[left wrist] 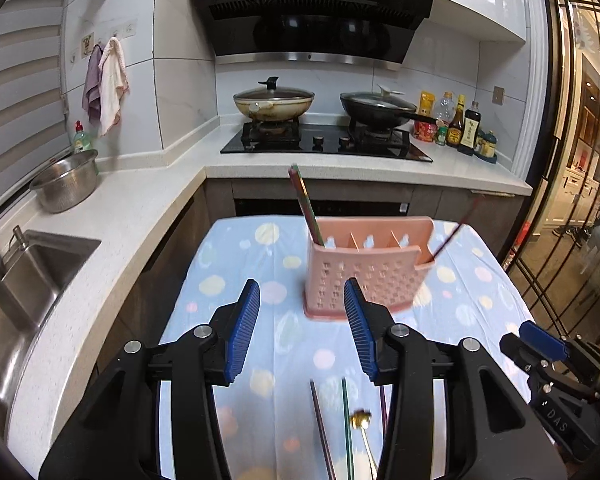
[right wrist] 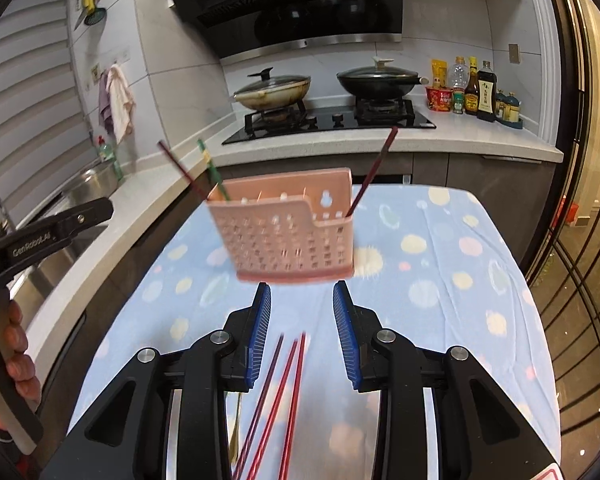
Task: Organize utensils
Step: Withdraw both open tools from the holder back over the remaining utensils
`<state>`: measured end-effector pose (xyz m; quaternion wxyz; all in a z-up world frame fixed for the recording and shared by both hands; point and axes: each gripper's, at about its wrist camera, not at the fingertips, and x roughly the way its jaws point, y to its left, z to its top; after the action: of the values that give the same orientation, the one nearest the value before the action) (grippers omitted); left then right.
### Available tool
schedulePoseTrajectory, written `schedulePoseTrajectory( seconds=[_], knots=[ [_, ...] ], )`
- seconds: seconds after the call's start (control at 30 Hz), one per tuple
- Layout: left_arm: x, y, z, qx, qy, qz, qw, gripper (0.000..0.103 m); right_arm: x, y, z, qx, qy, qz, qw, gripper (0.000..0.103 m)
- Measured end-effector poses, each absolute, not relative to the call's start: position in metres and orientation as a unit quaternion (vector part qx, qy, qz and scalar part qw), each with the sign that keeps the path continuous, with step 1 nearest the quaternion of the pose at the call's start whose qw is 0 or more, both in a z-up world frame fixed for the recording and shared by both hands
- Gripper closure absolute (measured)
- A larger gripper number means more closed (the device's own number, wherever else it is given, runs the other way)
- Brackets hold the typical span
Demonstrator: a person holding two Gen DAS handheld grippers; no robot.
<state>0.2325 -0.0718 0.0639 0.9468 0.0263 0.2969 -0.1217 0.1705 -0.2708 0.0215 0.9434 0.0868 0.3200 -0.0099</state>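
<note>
Item: pink caddy (left wrist: 366,268), perforated, w/ dividers, upright mid-surface on dotted blue cloth (left wrist: 236,264).

Stowed (done): green chopstick (left wrist: 306,204) in caddy's left-end compartment; right wrist view shows a dark red one beside it. One dark red chopstick (right wrist: 370,174) in right-end compartment. Middle compartments look empty.

Loose (left): red chopsticks (right wrist: 290,396), several, flat on cloth near edge; dark chopstick (left wrist: 322,428), green chopstick (left wrist: 347,432), gold spoon (left wrist: 362,424) alongside.

Left gripper (left wrist: 302,320): jaws apart, nothing between. Right gripper (right wrist: 302,320): jaws apart, empty, above red chopsticks.

Est. progress: under half; approx. three in, most still out.
</note>
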Motion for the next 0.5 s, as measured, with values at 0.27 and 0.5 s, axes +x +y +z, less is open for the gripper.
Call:
schedulePoseTrajectory(
  seconds=[0.27, 0.5],
  knots=[
    [0.168, -0.066, 0.036, 0.035, 0.329, -0.130, 0.935, 0.061, 0.095, -0.248, -0.002, 0.068, 0.347, -0.016, 0.935, 0.071],
    [0.133, -0.063, 0.007, 0.040, 0.363, -0.135, 0.921, 0.061, 0.052, -0.234, -0.023, 0.068, 0.370, -0.018, 0.926, 0.071]
  ],
)
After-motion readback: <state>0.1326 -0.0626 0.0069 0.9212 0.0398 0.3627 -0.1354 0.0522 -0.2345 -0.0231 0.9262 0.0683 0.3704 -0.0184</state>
